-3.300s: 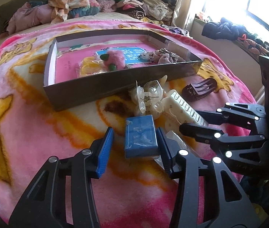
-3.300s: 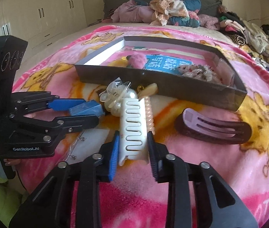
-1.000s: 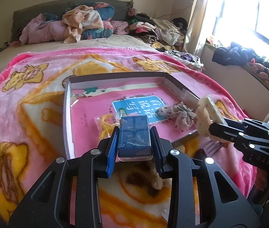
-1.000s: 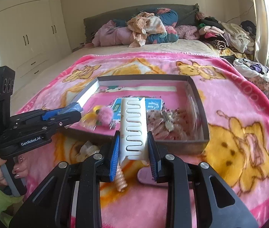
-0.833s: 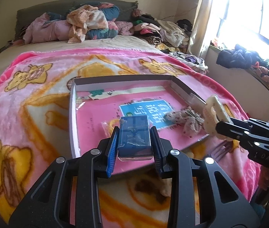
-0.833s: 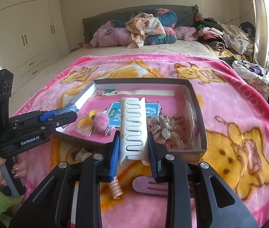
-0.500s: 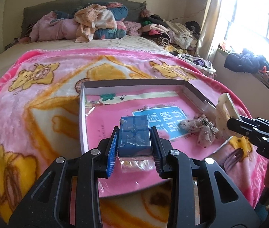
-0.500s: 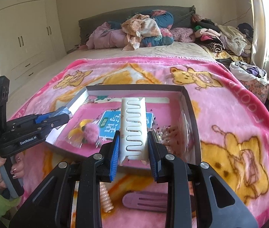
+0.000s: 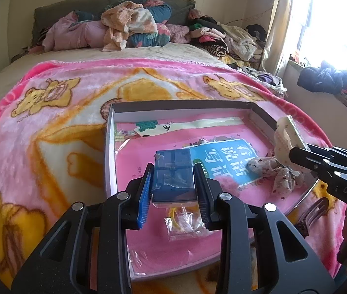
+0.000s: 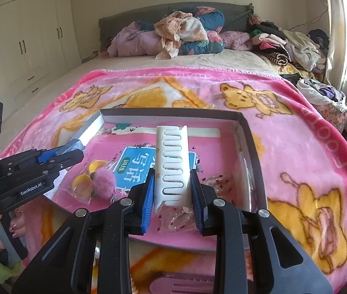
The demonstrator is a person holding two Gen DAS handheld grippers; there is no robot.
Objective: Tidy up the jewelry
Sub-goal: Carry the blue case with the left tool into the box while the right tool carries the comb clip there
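My left gripper [image 9: 173, 183] is shut on a small blue box [image 9: 173, 172], held above the near left part of the grey tray [image 9: 108, 147]. My right gripper [image 10: 172, 191] is shut on a white hair claw clip [image 10: 172, 165] and hangs over the tray's [image 10: 249, 147] near right part. From the left wrist view the right gripper [image 9: 290, 153] comes in at the right edge with the white clip [image 9: 286, 134]. From the right wrist view the left gripper [image 10: 76, 153] shows at the left with the blue box [image 10: 71, 147] at its tips.
A pink booklet [image 9: 222, 156], a bagged yellow and pink pompom piece [image 10: 95, 181] and a bagged floral scrunchie [image 9: 271, 169] lie inside the tray. A purple claw clip [image 10: 185, 285] rests on the pink blanket [image 9: 51, 122] in front. Clothes are piled at the headboard [image 10: 185, 34].
Both grippers have moved forward over the tray with the blue box and the white clip still held. The tray now fills more of both views.
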